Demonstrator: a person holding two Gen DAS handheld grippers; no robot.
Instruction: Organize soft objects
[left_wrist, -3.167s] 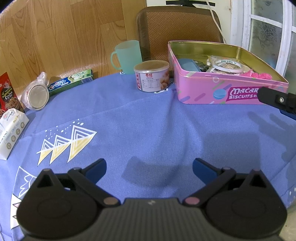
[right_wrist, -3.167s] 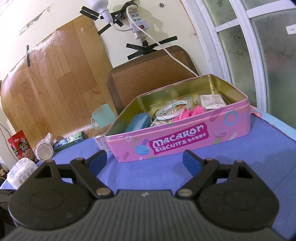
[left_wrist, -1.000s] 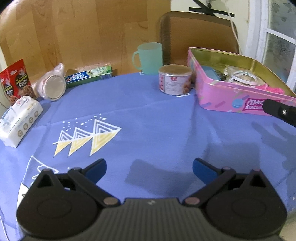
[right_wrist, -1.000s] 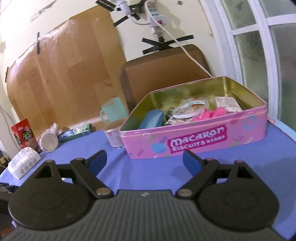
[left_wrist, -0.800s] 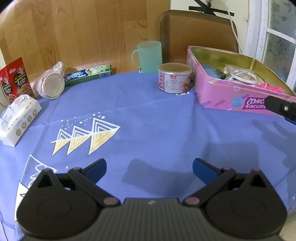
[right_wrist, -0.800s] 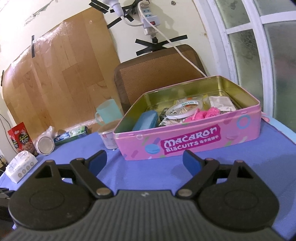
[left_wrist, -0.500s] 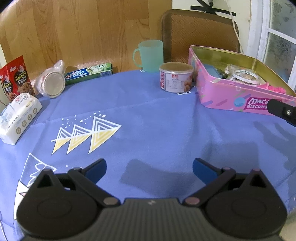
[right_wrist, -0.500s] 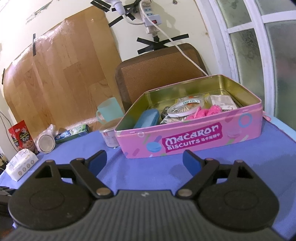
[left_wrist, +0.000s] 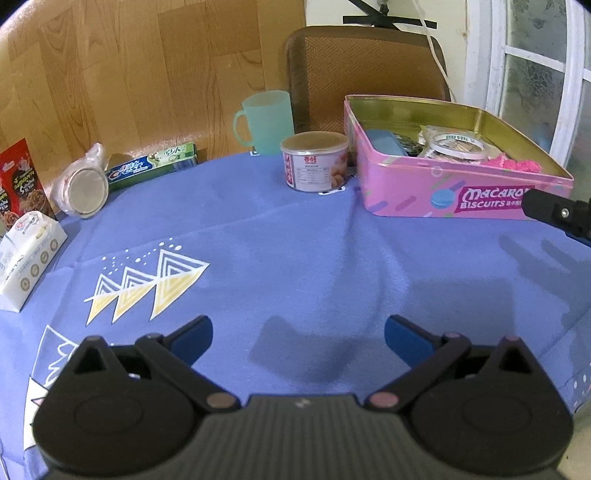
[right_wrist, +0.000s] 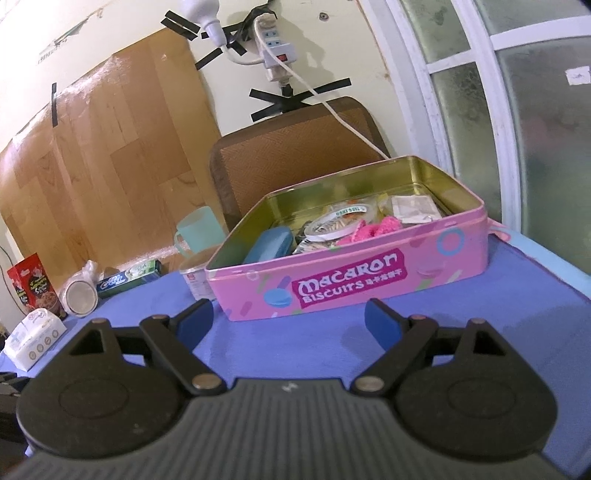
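A pink "Macaron Biscuits" tin (right_wrist: 369, 284) stands open on the blue tablecloth; it also shows at the right of the left wrist view (left_wrist: 406, 192). Inside lie a pink fluffy soft thing (right_wrist: 376, 227), a tape roll (right_wrist: 340, 221), a blue case (right_wrist: 267, 243) and a small packet (right_wrist: 413, 208). My right gripper (right_wrist: 290, 321) is open and empty, just in front of the tin. My left gripper (left_wrist: 297, 336) is open and empty over bare cloth in mid-table. A white tissue pack (left_wrist: 26, 258) lies at the far left.
A small can (left_wrist: 314, 162), a green mug (left_wrist: 266, 122), a toothpaste box (left_wrist: 151, 168), a bagged round lid (left_wrist: 83, 186) and a red snack box (left_wrist: 18, 181) line the back. A brown chair (left_wrist: 365, 70) stands behind the table. The right gripper's body (left_wrist: 557, 212) shows at right.
The left view has drifted slightly and the right gripper has edged a little nearer the tin. Both grippers stay open and empty.
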